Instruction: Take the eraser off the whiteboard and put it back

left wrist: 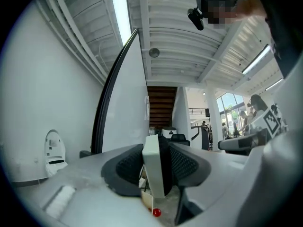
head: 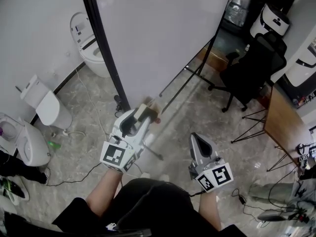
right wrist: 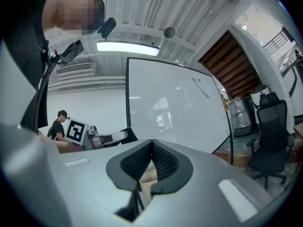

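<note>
Head view looks steeply down, gripper views level along their jaws; all share the whiteboard (head: 163, 28)

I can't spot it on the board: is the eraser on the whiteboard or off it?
Off. The eraser is clamped upright between the pads of the left gripper, with the whiteboard standing beyond it.

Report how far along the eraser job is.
Done: the white-backed, black-felt eraser is off the large white whiteboard. In hand: the left gripper is clamped on it, in front of the board. Left: setting it back on the board. The right gripper is shut and empty.
</note>
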### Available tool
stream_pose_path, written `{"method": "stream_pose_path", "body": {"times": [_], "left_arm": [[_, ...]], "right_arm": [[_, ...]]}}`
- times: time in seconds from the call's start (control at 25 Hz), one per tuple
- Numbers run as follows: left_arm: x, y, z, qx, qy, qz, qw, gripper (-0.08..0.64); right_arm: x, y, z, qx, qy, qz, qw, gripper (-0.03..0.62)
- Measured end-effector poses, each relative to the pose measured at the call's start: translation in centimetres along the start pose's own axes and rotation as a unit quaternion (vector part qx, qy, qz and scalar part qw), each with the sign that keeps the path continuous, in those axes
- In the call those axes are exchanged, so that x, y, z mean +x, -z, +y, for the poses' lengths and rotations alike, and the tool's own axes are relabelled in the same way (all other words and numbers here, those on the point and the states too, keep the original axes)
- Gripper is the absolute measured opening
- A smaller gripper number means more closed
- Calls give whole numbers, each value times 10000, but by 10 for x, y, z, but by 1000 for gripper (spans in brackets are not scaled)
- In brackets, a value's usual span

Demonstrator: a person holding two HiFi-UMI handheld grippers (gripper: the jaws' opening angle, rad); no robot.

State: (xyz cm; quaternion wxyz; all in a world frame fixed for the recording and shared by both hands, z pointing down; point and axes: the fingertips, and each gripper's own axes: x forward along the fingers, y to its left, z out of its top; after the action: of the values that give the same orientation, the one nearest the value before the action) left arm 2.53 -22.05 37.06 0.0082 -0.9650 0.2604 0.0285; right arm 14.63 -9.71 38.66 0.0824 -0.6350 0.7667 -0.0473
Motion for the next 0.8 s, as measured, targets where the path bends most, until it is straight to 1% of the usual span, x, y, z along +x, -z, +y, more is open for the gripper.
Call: {"method": "stream_pose_path", "body": {"times": [0.16,0.56,0.8], "left_arm": [[-7,-15,-5,60,35,-153,9999,172],[-21,-27,-6,41,33,-292,9996,166],[-29,-23,-7,-33,51,-307,9995,163]], "right_arm": [[-3,-3,2,-3,12,-31,10000,9],[-5,-8,12,-57,6,-116,9999,9],[-5,-7,7,-70,242,-155,9996,9]]}}
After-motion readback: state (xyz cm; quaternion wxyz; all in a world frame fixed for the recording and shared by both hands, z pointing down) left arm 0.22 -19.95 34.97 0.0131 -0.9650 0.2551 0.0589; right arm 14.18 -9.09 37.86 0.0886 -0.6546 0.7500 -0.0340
